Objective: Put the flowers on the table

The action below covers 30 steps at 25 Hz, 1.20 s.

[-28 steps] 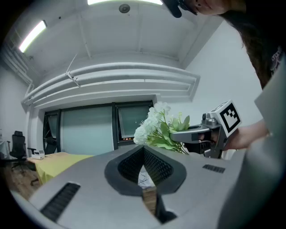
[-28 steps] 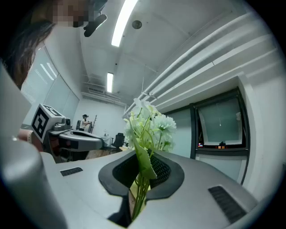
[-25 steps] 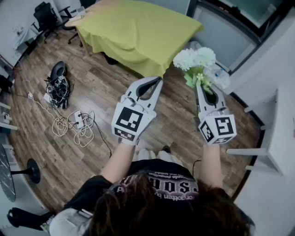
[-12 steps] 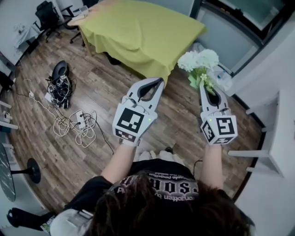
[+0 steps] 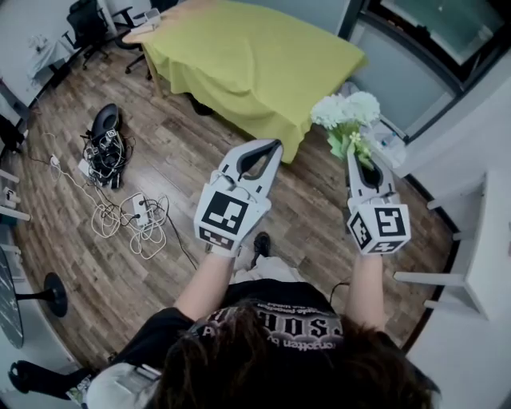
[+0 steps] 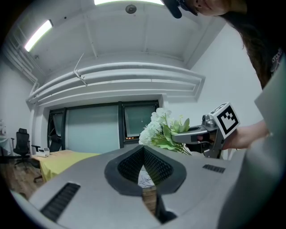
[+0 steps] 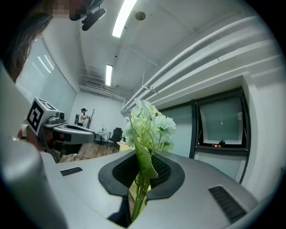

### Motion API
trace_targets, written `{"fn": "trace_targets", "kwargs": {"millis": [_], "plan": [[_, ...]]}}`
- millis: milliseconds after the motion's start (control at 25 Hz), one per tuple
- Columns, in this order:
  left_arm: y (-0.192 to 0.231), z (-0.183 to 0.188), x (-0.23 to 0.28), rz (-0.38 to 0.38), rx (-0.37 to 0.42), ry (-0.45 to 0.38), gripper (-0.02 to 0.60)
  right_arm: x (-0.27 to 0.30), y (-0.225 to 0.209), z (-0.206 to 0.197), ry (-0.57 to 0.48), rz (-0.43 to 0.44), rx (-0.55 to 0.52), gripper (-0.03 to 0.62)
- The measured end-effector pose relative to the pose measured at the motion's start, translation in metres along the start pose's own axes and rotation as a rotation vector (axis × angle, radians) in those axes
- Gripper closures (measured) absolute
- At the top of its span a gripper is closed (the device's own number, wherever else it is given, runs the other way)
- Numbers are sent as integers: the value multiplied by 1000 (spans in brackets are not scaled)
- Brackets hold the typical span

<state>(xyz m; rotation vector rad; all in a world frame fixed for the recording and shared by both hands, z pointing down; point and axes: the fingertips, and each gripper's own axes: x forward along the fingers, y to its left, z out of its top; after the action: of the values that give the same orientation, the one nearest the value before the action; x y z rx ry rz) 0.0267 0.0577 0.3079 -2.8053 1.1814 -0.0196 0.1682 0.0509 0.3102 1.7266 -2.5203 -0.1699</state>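
Observation:
A bunch of white flowers (image 5: 346,112) with green leaves stands up from my right gripper (image 5: 352,156), which is shut on the stems. In the right gripper view the stems (image 7: 139,188) run down between the closed jaws and the blooms (image 7: 149,125) rise above them. My left gripper (image 5: 272,146) is held up beside it, shut and empty; the left gripper view shows its jaws (image 6: 144,150) meeting with nothing between. The table (image 5: 247,56), covered with a yellow-green cloth, stands ahead across the wooden floor, beyond both grippers.
A tangle of cables and a power strip (image 5: 132,214) lies on the floor at the left, with a black object (image 5: 102,129) behind it. Office chairs (image 5: 86,24) stand at the far left. A white shelf unit (image 5: 483,240) is at the right, and clear plastic items (image 5: 390,137) lie by the wall.
The view has shifted a little toward the table, and a shoe now shows below the left gripper. Both grippers keep the same pose, the flowers still held.

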Motion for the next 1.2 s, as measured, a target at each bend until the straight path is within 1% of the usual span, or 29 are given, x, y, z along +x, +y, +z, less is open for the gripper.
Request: {"fn": "trace_targets", "kwargs": {"millis": [200, 360, 760, 960, 1200], "plan": [[25, -9, 28, -13, 0, -4, 581, 40, -9, -9, 6, 11, 0, 548], [50, -13, 60, -36, 23, 4, 581, 79, -20, -13, 7, 10, 9, 548], [106, -18, 131, -76, 31, 15, 581, 153, -61, -25, 16, -35, 47, 548], [125, -23, 149, -81, 19, 28, 581, 176, -76, -30, 29, -48, 64, 548], [156, -30, 163, -82, 8, 33, 581, 207, -79, -34, 37, -61, 68, 548]]}}
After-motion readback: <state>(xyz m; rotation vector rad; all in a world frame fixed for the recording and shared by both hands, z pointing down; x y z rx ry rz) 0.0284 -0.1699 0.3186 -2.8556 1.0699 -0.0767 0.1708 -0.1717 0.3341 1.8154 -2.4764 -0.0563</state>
